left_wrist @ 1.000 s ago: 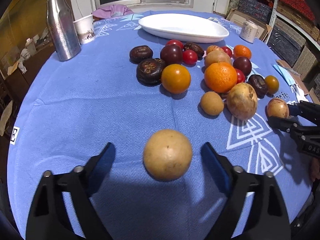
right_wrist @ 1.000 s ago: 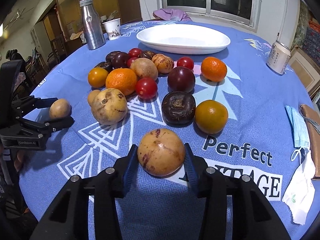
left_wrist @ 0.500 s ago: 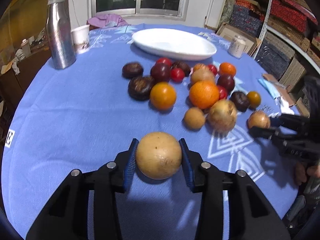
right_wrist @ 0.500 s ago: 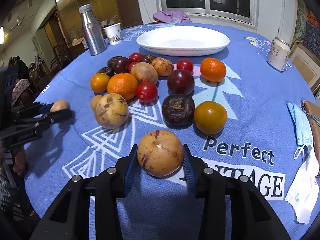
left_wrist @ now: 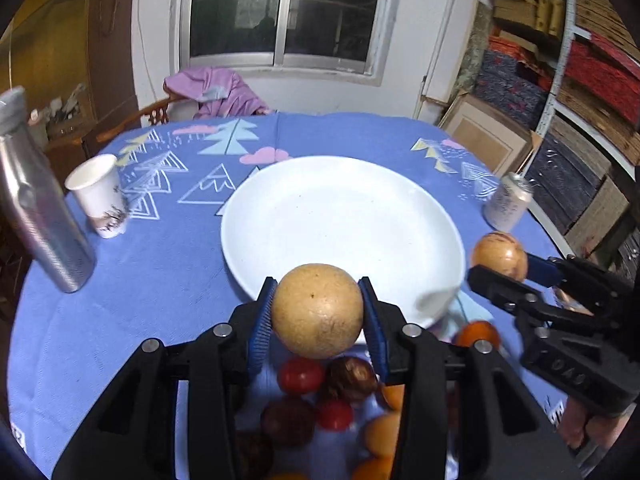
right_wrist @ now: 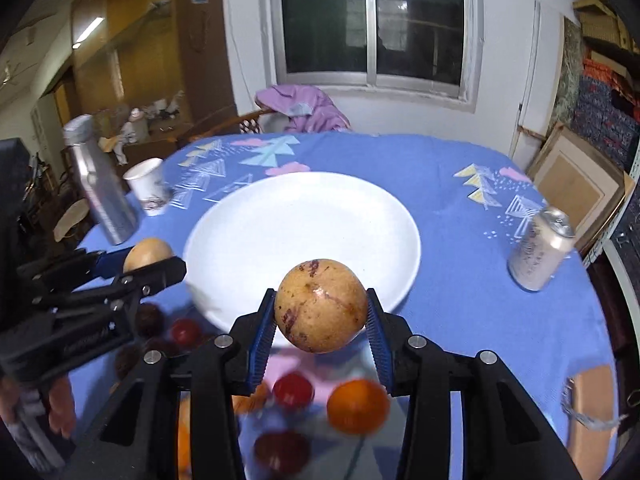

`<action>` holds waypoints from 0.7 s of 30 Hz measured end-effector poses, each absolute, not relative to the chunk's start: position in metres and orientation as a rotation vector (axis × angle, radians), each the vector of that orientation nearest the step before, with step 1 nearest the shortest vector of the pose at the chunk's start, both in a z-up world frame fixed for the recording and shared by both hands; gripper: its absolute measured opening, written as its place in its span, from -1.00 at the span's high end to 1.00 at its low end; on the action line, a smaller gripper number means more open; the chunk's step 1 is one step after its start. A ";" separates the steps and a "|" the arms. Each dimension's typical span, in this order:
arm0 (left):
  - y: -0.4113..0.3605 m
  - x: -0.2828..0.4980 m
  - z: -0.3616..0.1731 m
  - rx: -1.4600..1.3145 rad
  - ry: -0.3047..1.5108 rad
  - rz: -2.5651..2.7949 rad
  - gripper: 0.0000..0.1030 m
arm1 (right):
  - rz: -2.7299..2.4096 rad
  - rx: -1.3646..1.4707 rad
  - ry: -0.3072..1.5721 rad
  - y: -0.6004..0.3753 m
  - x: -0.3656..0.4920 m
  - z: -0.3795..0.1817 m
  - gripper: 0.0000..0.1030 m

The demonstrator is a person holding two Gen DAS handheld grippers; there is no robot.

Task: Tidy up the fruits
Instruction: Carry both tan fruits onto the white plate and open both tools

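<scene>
My left hand-held gripper [left_wrist: 318, 316] clamps a firm tan fruit [left_wrist: 318, 314] across its middle; my right hand-held gripper [right_wrist: 320, 312] grips a blotched, likely slippery fruit [right_wrist: 320, 306], white plate [left_wrist: 280, 216] just ahead.

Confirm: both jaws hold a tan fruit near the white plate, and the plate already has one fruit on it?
Not quite. The white plate is still bare, as the left wrist view shows. The rest holds: the left gripper clamps a tan fruit and the right gripper clamps a speckled tan fruit, both at the plate's near rim.
</scene>
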State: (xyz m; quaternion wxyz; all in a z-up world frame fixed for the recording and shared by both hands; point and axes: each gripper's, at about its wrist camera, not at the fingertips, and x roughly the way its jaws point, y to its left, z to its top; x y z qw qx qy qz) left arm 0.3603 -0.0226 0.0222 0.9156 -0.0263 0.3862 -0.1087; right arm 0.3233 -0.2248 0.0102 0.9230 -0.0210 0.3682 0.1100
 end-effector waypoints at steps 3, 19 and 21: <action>-0.026 0.387 0.003 -0.052 0.831 -0.207 0.22 | 0.212 -0.035 0.794 -0.221 0.353 -0.011 0.15; -0.027 0.407 -0.015 -0.070 0.845 -0.229 -0.38 | 0.148 -0.108 0.677 -0.215 0.346 -0.001 -0.20; -0.023 0.401 -0.010 -0.086 0.831 -0.227 -0.38 | 0.139 -0.137 0.649 -0.212 0.339 0.003 -0.20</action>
